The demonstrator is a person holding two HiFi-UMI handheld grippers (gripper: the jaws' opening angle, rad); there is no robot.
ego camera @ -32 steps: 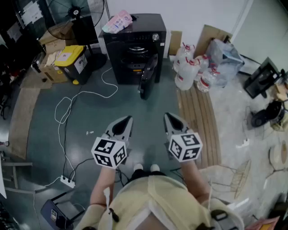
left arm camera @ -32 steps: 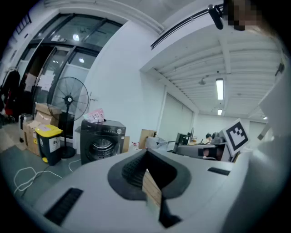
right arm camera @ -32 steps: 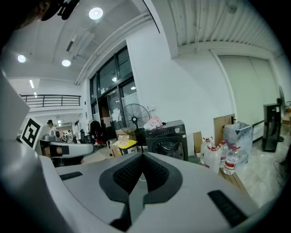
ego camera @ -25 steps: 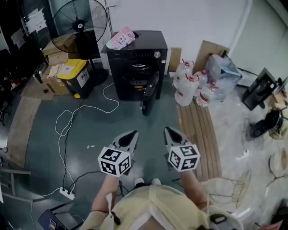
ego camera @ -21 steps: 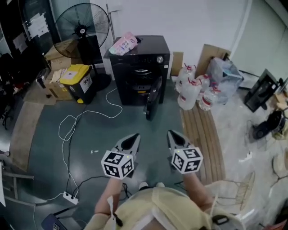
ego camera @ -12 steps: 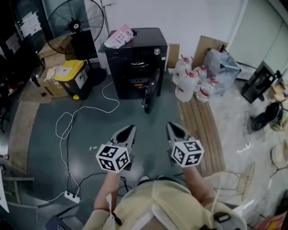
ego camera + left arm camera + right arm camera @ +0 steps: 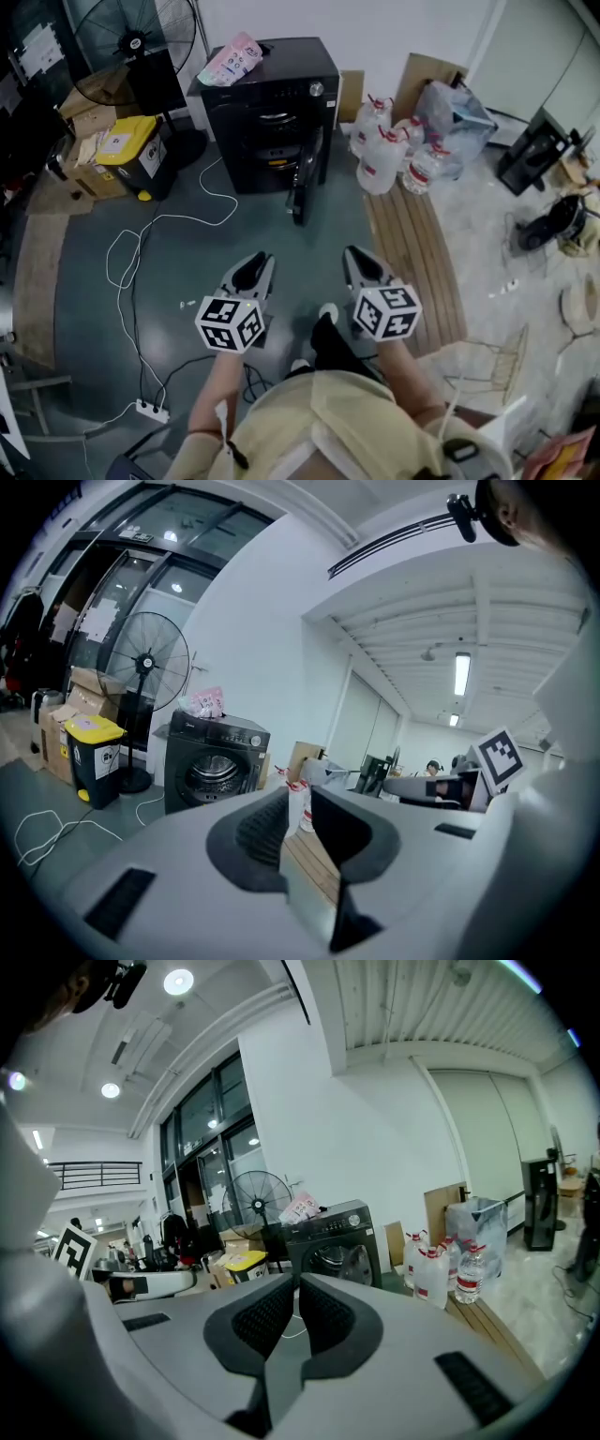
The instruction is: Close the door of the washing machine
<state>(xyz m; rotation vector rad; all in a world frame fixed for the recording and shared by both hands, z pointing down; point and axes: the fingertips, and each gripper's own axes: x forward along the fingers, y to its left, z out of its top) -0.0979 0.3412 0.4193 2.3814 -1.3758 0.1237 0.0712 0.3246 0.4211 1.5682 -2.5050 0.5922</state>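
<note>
A black front-loading washing machine (image 7: 267,94) stands against the back wall. Its round door (image 7: 305,178) swings out towards me, and the drum shows behind it. Both grippers hang side by side over the grey floor, well short of the machine and touching nothing. My left gripper (image 7: 251,272) has its jaws opening, with a narrow gap and nothing between them. My right gripper (image 7: 361,262) is shut and empty. The left gripper view shows the washing machine (image 7: 211,761) past the left gripper (image 7: 300,803). In the right gripper view the door (image 7: 356,1262) stands ajar beyond the right gripper (image 7: 298,1288).
A pink pack (image 7: 230,58) lies on the washer. A fan (image 7: 131,42) and a yellow bin (image 7: 131,141) stand to its left, water bottles (image 7: 389,150) to its right. A wooden board (image 7: 412,253) lies right of me. A white cable (image 7: 141,253) runs to a power strip (image 7: 150,410).
The person has stepped towards the washer, with a dark shoe now forward between the grippers. Both grippers have moved along with the step.
</note>
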